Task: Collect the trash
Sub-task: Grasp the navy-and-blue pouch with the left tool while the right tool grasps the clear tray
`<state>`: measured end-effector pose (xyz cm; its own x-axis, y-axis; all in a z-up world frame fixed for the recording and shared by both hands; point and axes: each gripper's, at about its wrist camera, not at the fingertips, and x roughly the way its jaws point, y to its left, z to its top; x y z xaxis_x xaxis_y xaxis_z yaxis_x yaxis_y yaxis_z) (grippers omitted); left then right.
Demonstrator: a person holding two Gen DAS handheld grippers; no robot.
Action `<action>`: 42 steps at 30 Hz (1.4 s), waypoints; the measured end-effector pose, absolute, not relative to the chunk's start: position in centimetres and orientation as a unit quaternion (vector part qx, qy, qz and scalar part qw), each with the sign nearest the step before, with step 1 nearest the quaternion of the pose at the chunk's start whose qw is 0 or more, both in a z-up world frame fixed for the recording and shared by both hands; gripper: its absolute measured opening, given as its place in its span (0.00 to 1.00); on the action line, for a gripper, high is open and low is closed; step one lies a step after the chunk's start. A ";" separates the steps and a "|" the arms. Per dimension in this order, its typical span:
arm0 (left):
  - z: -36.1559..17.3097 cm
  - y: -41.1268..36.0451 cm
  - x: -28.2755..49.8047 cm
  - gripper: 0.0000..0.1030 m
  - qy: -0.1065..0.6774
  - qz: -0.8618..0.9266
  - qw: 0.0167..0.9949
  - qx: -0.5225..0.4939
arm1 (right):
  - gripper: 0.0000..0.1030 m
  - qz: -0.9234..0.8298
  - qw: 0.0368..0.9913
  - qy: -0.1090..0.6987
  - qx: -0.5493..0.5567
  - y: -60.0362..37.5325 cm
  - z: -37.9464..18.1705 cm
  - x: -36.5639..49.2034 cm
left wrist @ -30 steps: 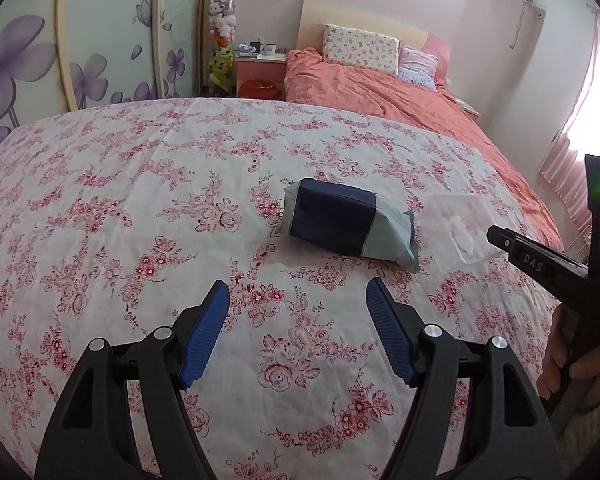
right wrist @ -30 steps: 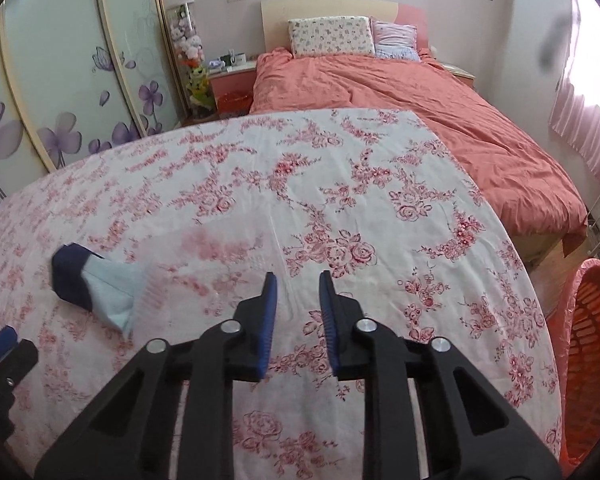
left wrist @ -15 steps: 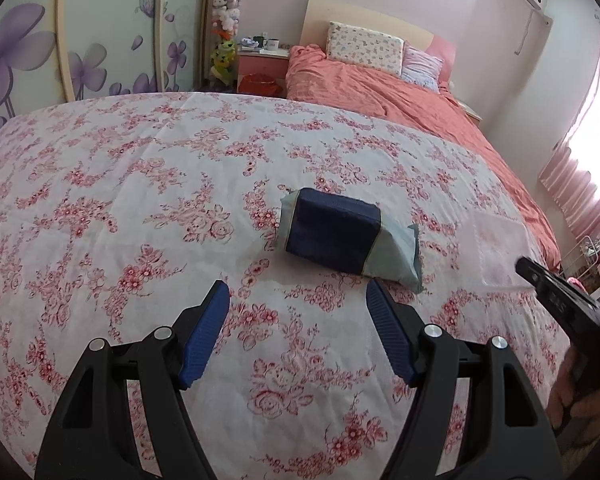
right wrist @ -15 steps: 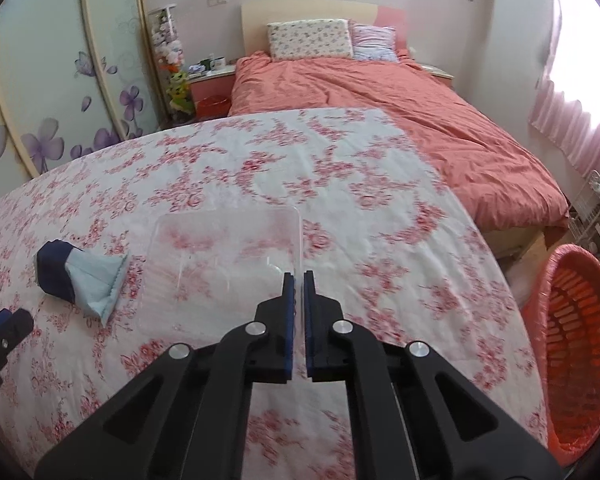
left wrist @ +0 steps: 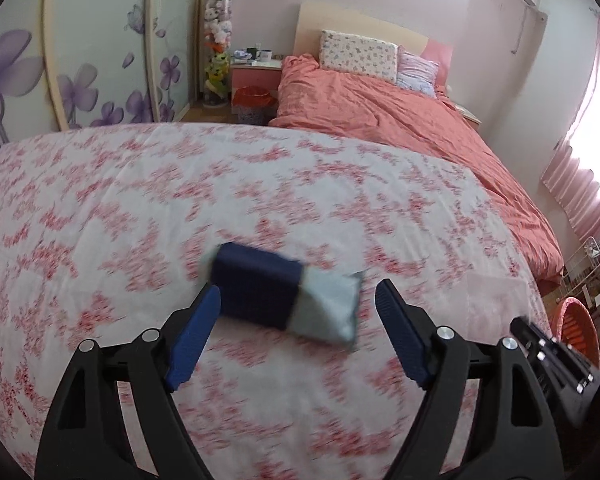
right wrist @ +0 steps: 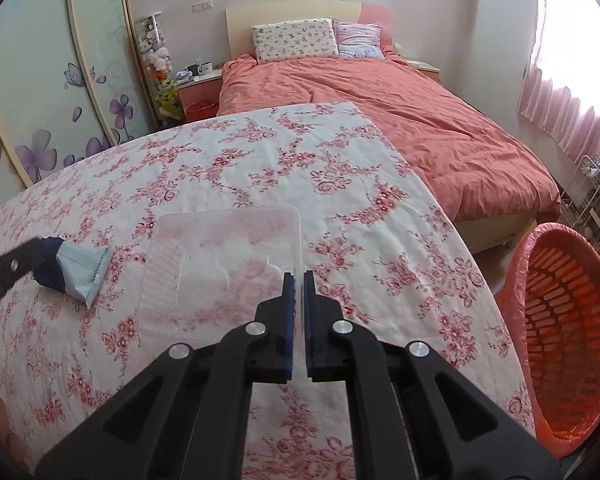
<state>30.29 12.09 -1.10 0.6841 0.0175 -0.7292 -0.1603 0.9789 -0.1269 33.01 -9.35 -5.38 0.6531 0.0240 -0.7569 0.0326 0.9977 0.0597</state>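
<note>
1. Right gripper (right wrist: 299, 280): jaws closed on the right rim of the tray (right wrist: 220, 264), a clear, thin plastic piece of trash. Grip sits at the near right corner of the rim.
2. Left gripper (left wrist: 298, 334): jaws opening, wide apart, with the packet (left wrist: 288, 298) lying between the fingers; the left pad looks close to the packet's dark end, but the view is blurred and no clamping is evident.
3. Tray location: flat on the floral cloth (right wrist: 260, 152), right of the packet and apart from it. Judged very light and flexible, likely to bow or twist when lifted by one edge, and slick on its faces. The raised rim is the soundest place to hold; a corner hold may let it swing.
4. Packet location: on the cloth, left of the tray, navy at one end and pale at the other with a crimped seal. Judged soft, light and compressible, with a smooth film that may slide. Best taken across the padded middle, not by the thin sealed end.
5. Basket (right wrist: 560, 332): red, slotted, lined with a red bag, beside the table's right edge, mouth turned toward the camera. Judged the destination for both items.
6. Surroundings: bed (right wrist: 400, 120) with coral cover beyond the table.
</note>
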 end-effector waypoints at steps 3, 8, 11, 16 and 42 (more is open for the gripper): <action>-1.5 10.2 31.1 0.77 0.394 0.066 0.915 -0.055 | 0.05 -0.006 0.908 0.418 0.041 -10.2 -5.6 32.8; -3.4 8.7 31.8 0.77 0.413 0.098 0.905 0.000 | 0.05 -0.011 0.906 0.419 0.052 -11.6 -5.6 32.4; -4.3 9.2 31.3 0.77 0.422 0.107 0.900 -0.003 | 0.05 -0.012 0.907 0.417 0.055 -12.0 -5.5 32.1; -4.7 11.6 30.3 0.77 0.430 0.123 0.894 -0.017 | 0.05 -0.009 0.908 0.414 0.058 -11.9 -5.4 31.7; -4.8 15.0 32.8 0.68 0.436 0.125 0.888 -0.084 | 0.05 0.000 0.910 0.411 0.057 -11.4 -4.9 30.7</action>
<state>32.84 14.96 -4.83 0.5895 0.1484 -0.7940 -0.2945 0.9548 -0.0401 30.67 -11.42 -4.88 0.6621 0.0468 -0.7479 0.0469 0.9935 0.1037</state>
